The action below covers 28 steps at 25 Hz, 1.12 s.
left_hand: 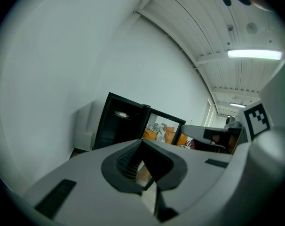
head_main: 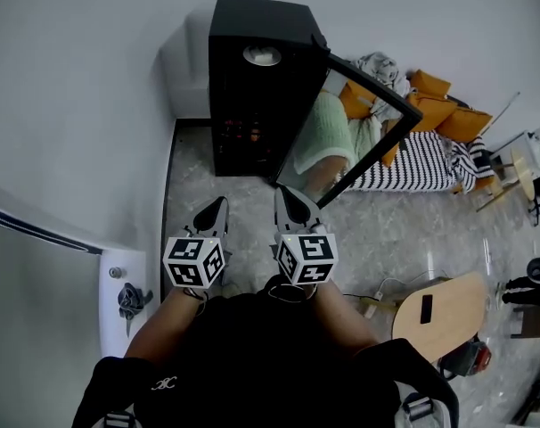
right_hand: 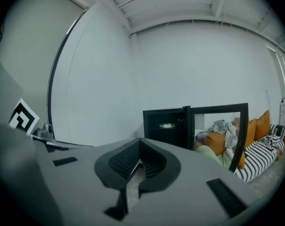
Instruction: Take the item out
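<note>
Both claws empty, short of the open black cabinet.

Left gripper (head_main: 219,203) and right gripper (head_main: 284,193) are side by side over bare floor (head_main: 252,199), each with jaws pressed together on nothing. The black cabinet (head_main: 252,78) stands in the wall corner ahead, apart from both tips. Its glass door (head_main: 337,136) is swung wide to the right; in head view the door's lower edge lies just beside the right gripper's tip. A small reddish item (head_main: 243,135) shows dimly on a shelf inside. White wall (head_main: 74,105) hems the left side; round wooden table (head_main: 439,315) off at right.
</note>
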### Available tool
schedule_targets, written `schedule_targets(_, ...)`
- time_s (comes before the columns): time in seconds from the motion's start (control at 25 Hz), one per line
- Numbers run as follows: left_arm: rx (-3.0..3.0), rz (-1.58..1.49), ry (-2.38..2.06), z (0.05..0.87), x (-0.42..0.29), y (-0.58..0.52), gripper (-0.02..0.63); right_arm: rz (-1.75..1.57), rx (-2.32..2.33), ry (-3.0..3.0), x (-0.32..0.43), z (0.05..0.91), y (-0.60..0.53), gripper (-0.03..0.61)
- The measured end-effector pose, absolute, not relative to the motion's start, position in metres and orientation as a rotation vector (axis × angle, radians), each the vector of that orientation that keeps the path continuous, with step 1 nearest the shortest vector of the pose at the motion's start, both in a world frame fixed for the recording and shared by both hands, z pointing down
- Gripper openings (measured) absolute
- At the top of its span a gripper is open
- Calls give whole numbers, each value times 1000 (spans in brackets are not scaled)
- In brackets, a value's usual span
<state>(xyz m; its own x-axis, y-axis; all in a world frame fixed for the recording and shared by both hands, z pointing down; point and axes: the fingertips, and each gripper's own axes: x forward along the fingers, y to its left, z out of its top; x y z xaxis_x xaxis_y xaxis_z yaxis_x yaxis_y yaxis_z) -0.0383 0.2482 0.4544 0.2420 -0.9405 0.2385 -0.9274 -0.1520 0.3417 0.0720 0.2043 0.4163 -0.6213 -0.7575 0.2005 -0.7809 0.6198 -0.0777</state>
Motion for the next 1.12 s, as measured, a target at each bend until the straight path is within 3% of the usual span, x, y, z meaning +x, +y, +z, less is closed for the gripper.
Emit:
schedule_targets(0.64,2086,-54,-1732,465,-81,229,8,181,1278,-2706,29,417,179,8)
schedule_targets(1.12,2071,-22,-1737,467,-102,151,8,194,1285,-2700,9,425,99,8)
